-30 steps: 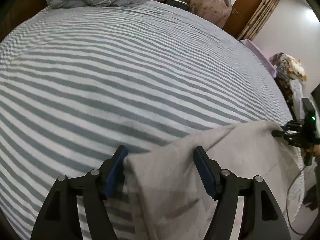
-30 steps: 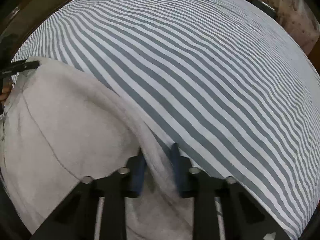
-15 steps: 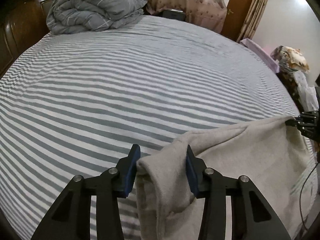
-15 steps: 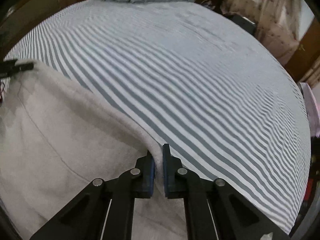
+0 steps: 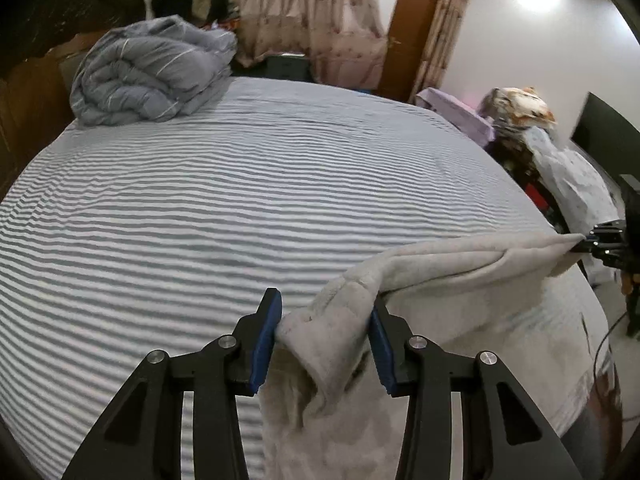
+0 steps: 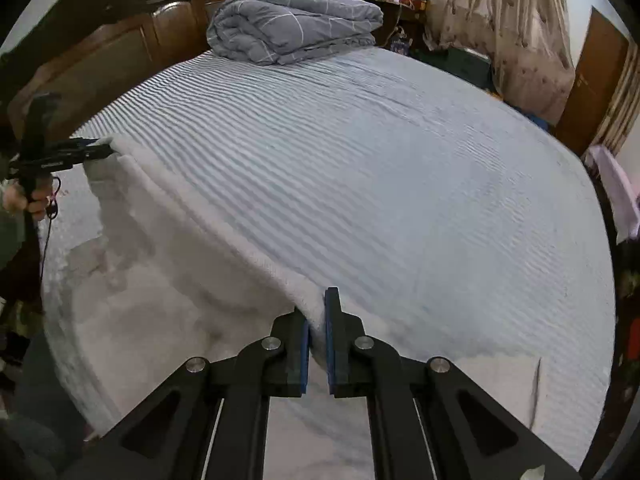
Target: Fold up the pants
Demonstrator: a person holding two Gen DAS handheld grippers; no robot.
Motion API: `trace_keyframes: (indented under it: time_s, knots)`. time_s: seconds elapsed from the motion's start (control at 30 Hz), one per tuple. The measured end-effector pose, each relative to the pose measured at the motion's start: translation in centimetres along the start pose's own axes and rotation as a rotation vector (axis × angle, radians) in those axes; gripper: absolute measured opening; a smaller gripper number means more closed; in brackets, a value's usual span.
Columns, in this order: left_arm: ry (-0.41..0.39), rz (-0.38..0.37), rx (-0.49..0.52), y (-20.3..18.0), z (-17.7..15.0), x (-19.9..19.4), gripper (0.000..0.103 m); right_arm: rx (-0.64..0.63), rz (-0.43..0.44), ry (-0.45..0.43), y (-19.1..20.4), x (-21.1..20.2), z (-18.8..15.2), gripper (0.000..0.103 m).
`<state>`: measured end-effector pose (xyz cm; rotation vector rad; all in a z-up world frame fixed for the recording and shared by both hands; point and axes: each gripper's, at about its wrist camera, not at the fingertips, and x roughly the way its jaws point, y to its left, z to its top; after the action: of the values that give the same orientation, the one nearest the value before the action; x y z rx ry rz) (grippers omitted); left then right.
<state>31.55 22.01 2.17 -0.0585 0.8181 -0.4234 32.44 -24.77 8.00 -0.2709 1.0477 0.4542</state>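
A bed [image 5: 200, 208] is covered by a sheet in grey and white stripes. At its far end a rolled grey duvet [image 5: 152, 72] is piled against a dark wooden headboard [image 6: 120, 52]. Beyond the bed, patterned pink curtains [image 5: 304, 12] are hung beside a brown door [image 5: 412, 36] — a heap of clothes [image 5: 520, 116] is seen at the right, near a lilac cloth [image 5: 456, 116].

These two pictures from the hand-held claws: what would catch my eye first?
A pale fleecy pair of pants hangs stretched between the left gripper and the right gripper, each clamped on an end, above the near edge of a striped bed. At the bed's far end sits a rolled grey quilt.
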Motion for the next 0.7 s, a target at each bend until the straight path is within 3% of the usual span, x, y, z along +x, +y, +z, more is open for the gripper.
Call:
trace_keyframes:
  time_s: [0.2, 0.33, 0.53, 0.6, 0.7]
  knots:
    - [0.058, -0.022, 0.044, -2.6, -6.4, -3.8, 0.043, 0.024, 0.065, 0.074, 3.6, -1.0, -7.6, 0.005]
    - [0.132, -0.030, 0.037, -3.8, -11.6, -4.4, 0.044, 0.042, 0.089, 0.163, 5.4, 1.5, -12.7, 0.005]
    - [0.286, 0.031, 0.003, -5.4, -17.7, -3.0, 0.047, 0.086, 0.074, 0.227, 6.1, 5.6, -16.7, 0.005]
    - [0.334, 0.036, -0.059, -5.1, -19.0, -2.8, 0.052, 0.088, 0.059, 0.228, 6.4, 6.2, -17.2, 0.005]
    - [0.361, -0.058, -0.251, -3.2, -19.8, -3.5, 0.054, 0.089, 0.046, 0.223, 6.5, 7.0, -17.2, 0.006]
